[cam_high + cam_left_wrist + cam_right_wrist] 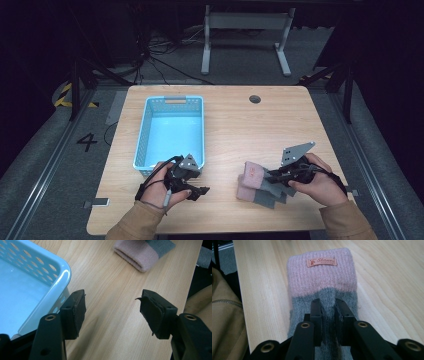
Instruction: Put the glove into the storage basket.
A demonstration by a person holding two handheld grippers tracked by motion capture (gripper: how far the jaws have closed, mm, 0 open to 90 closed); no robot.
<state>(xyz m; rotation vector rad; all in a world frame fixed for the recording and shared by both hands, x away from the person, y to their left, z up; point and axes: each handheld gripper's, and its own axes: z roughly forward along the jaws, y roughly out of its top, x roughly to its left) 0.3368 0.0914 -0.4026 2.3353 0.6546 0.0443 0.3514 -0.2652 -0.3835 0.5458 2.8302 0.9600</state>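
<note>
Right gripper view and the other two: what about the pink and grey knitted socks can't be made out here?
- Right gripper view: the pink and grey knitted socks run under the right gripper; their near end is cut off by the bottom edge.
- Small orange label: lettering too blurred to read.
- High view: the right hand covers part of the socks.
- Left gripper view: the top edge cuts them off.

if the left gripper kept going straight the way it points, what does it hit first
Probably the bare table ahead of the open left gripper; beyond that, the pink-and-grey sock. Depth is unclear.
</note>
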